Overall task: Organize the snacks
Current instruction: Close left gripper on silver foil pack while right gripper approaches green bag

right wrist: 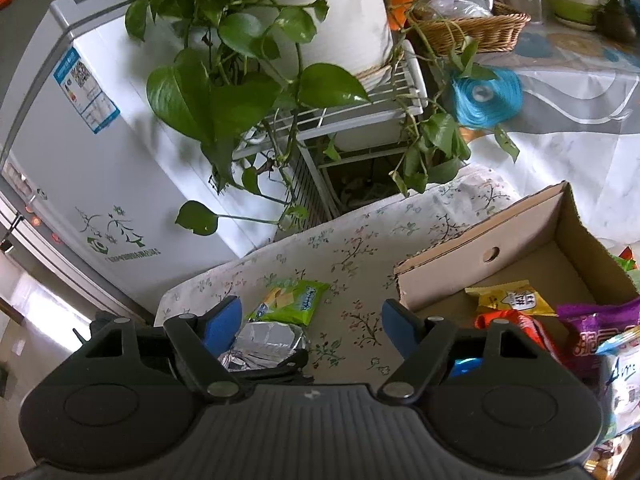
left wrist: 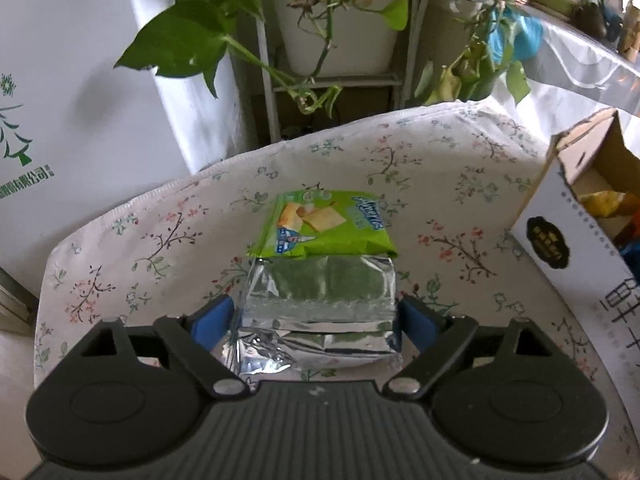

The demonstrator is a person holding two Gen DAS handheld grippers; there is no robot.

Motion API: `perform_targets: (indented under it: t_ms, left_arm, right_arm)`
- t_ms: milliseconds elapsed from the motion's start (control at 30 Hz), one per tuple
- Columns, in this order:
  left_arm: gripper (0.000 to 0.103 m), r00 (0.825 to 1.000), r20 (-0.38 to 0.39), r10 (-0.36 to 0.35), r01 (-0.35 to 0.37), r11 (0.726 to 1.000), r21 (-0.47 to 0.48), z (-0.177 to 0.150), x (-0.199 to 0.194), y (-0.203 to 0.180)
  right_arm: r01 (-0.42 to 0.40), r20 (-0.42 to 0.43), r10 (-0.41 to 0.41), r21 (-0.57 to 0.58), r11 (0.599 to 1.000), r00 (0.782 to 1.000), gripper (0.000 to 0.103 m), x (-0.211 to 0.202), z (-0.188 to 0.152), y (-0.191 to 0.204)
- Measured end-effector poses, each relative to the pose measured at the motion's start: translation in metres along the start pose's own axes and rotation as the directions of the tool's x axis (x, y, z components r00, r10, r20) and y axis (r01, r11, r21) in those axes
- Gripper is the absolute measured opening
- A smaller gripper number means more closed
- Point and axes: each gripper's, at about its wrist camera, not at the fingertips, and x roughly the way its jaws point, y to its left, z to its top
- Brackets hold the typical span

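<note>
Holding my left gripper (left wrist: 318, 314) low over the floral tablecloth (left wrist: 168, 236), I point it forward toward the plant stand (left wrist: 266, 80). Its blue fingers (left wrist: 212, 318) are spread wide, one on each side of a silver foil packet (left wrist: 320, 300) that lies between them; whether the pads actually press the foil I cannot tell. Just beyond the foil, touching its far edge, lies a green snack packet (left wrist: 320, 226) flat on the cloth. A cardboard box (left wrist: 576, 216) stands to the right.

My right gripper (right wrist: 312, 320) hangs higher, tilted down over the same cloth, with its fingers (right wrist: 396, 320) wide apart and holding nothing. Between them I see bare cloth; the foil packet and green packet sit by the left finger. The right finger is near the corner of the open box, where a yellow packet (right wrist: 512, 298), a red packet (right wrist: 520, 324) and a purple packet (right wrist: 600, 324) lie.
</note>
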Motion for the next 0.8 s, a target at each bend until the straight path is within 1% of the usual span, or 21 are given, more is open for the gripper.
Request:
perform_targets:
  t_ms: [100, 167, 233, 400, 633, 733, 800]
  left_arm:
    - [0.087, 1.0, -0.005, -0.014, 0.013, 0.998, -0.054, -0.003, 0.004, 0.007]
    - [0.079, 0.999, 0.001, -0.044, 0.044, 0.993, -0.107, -0.006, 0.002, 0.015]
    - [0.076, 0.998, 0.012, -0.061, 0.062, 0.989, -0.133, -0.007, -0.004, 0.021]
    - [0.075, 0.999, -0.003, -0.054, 0.052, 0.983, -0.174, -0.019, -0.015, 0.043]
    - [0.075, 0.999, -0.045, -0.023, 0.014, 0.984, -0.179, -0.038, -0.031, 0.077]
    - [0.075, 0.998, -0.06, -0.001, -0.009, 0.985, -0.17, -0.043, -0.036, 0.087]
    - [0.075, 0.998, -0.061, -0.006, -0.005, 0.984, -0.179, -0.047, -0.038, 0.094]
  right_arm:
    - [-0.002, -0.009, 0.002, -0.007, 1.0, 1.0, 0.082, 0.005, -0.001, 0.004]
    - [-0.006, -0.015, 0.006, -0.01, 1.0, 1.0, 0.082, 0.009, -0.002, 0.006]
    - [-0.011, -0.018, 0.011, -0.012, 1.0, 1.0, 0.082, 0.012, -0.004, 0.008]
    - [-0.024, -0.032, 0.024, -0.022, 0.999, 0.999, 0.082, 0.023, -0.007, 0.015]
    - [-0.049, -0.069, 0.045, -0.048, 0.998, 0.997, 0.082, 0.043, -0.014, 0.025]
    - [-0.051, -0.082, 0.043, -0.096, 0.994, 0.996, 0.082, 0.058, -0.019, 0.034]
    - [-0.046, -0.087, 0.034, -0.146, 0.988, 0.996, 0.082, 0.07, -0.022, 0.042]
